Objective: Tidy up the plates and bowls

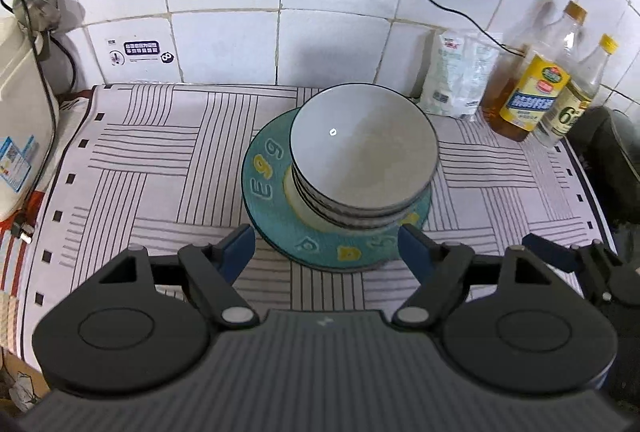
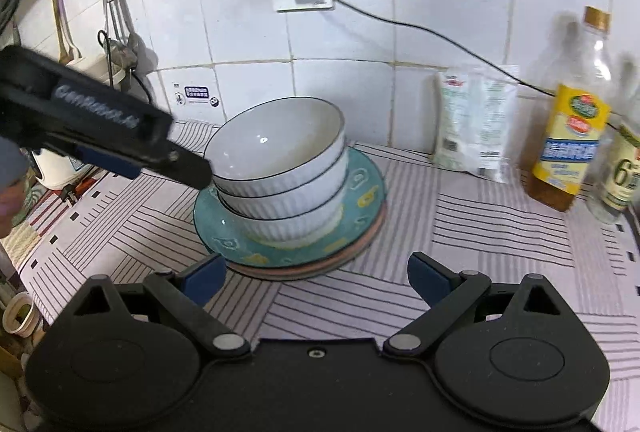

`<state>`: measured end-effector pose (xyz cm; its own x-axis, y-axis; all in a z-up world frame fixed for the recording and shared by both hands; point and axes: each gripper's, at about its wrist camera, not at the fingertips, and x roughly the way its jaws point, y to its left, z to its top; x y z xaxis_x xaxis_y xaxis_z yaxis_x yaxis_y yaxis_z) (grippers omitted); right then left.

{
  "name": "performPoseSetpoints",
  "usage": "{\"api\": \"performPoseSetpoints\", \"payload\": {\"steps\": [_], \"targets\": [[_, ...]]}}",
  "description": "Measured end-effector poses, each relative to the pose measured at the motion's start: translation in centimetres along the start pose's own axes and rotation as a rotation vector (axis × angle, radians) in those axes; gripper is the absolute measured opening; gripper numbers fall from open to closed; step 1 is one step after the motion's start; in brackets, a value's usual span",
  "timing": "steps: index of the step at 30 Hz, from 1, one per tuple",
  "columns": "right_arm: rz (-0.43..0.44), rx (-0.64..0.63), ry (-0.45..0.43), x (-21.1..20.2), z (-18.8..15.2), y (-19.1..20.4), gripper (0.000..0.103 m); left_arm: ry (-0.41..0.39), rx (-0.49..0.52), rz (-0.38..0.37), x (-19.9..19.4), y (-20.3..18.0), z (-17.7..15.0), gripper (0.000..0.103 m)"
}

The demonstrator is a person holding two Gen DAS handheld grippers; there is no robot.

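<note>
Striped surface (image 1: 152, 168) against a tiled wall, carrying a teal plate (image 1: 264, 168) atop a pinkish plate (image 2: 360, 244), with three nested white bowls (image 2: 280, 168) stacked off-centre on it. Bottles (image 1: 532, 92) and a white packet (image 1: 456, 76) stand to the right. Left gripper (image 1: 326, 244): jaws wide apart, empty, just short of the plate's near rim. Right gripper (image 2: 316, 274): jaws likewise wide, empty. Risk, as judged: the off-centre stack could tip if a jaw nudges a rim. Only the right wrist view shows three bowls, the lower plate, and the left gripper beside the top bowl; contact cannot be told.
</note>
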<state>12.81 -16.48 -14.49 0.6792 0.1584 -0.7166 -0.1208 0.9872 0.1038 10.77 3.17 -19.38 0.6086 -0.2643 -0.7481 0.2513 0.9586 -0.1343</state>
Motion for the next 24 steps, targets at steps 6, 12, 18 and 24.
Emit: {"api": "performPoseSetpoints", "payload": {"steps": [6, 12, 18, 24], "targets": [[-0.112, 0.049, 0.019, -3.2, 0.3, -0.6, 0.099, 0.008, 0.011, 0.014, -3.4, -0.6, -1.0, 0.085], [-0.246, 0.125, 0.048, -6.7, 1.3, -1.2, 0.099, -0.012, 0.038, 0.051, -7.2, -1.4, -1.8, 0.094], [-0.242, 0.104, 0.077, -9.7, 1.5, -0.7, 0.099, -0.009, 0.078, 0.075, -9.9, -1.6, -2.7, 0.094], [-0.245, 0.080, 0.083, -11.7, 1.5, -0.4, 0.099, -0.055, 0.058, 0.030, -13.5, -1.8, -3.7, 0.094]]}}
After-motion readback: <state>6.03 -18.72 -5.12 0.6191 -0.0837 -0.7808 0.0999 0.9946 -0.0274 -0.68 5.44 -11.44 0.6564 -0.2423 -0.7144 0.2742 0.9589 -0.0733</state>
